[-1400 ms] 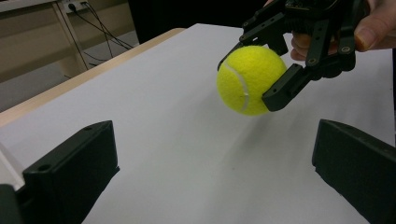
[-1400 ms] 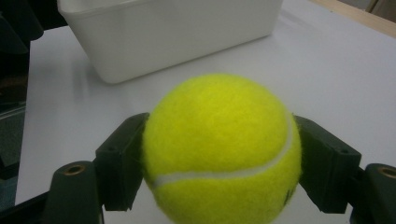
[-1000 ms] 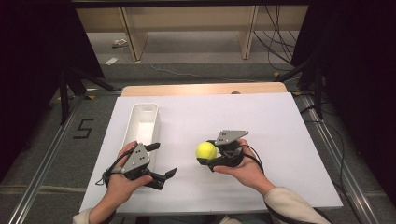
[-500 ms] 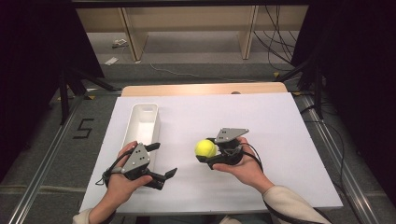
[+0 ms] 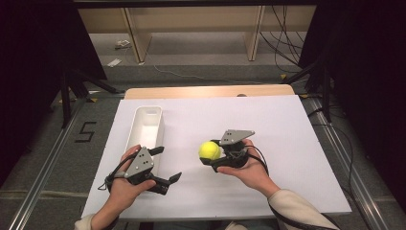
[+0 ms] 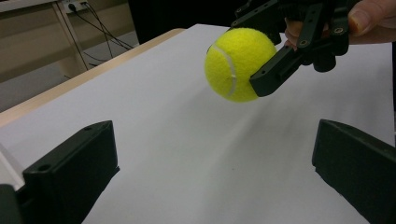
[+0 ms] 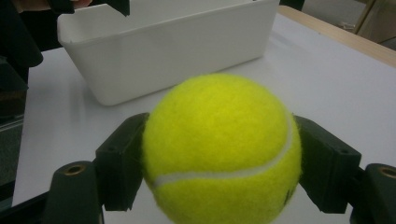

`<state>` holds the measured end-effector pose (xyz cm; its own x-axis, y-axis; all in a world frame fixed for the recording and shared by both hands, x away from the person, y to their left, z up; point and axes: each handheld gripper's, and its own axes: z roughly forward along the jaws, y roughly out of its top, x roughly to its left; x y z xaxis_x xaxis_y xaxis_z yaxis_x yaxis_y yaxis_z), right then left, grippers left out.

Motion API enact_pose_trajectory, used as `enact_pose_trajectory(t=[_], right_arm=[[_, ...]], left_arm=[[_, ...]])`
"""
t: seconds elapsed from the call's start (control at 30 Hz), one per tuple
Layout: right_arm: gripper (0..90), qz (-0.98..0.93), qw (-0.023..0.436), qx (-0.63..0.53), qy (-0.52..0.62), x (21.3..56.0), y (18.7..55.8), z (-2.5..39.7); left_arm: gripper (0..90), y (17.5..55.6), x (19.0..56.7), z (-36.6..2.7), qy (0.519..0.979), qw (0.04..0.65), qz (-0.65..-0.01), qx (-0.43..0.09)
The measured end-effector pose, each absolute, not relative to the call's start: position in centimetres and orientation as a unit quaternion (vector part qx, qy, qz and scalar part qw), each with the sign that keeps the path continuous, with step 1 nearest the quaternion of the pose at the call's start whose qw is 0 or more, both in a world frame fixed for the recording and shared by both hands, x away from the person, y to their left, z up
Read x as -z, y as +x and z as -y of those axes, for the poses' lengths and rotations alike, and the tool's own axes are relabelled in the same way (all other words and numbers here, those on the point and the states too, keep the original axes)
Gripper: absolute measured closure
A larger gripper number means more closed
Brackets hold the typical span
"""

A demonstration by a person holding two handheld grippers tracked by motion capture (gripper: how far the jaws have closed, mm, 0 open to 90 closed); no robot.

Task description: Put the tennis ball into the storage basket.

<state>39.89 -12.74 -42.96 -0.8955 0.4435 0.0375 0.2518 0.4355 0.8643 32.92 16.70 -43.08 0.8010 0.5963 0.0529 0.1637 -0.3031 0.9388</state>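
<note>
The right gripper (image 5: pixel 210 154) has the fuzzy yellow-green tennis ball (image 5: pixel 209 150) pinched between its two black jaws, held clear of the white sheet-covered table (image 5: pixel 287 124) just below centre frame. Lower left, the left gripper (image 5: pixel 165 165) sits with jaws spread wide and nothing between them, the long white plastic bin (image 5: pixel 146 125) lying just beyond it.
</note>
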Motion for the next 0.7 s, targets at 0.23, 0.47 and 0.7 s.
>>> enact_pose_trajectory(t=[0.23,0.47,0.7], right_arm=[[26.3,-0.840,0.099,-0.492,0.206,42.85,40.00,12.61],[26.2,-0.838,0.099,-0.496,0.206,42.69,40.14,12.44],[26.3,-0.836,0.102,-0.499,0.203,42.47,40.25,12.26]], left_arm=[[0.0,32.91,43.09,-16.67,0.782,0.537,-0.242,-0.200],[0.0,32.94,43.08,-16.68,0.783,0.537,-0.241,-0.202],[0.0,32.93,43.09,-16.67,0.783,0.537,-0.240,-0.202]])
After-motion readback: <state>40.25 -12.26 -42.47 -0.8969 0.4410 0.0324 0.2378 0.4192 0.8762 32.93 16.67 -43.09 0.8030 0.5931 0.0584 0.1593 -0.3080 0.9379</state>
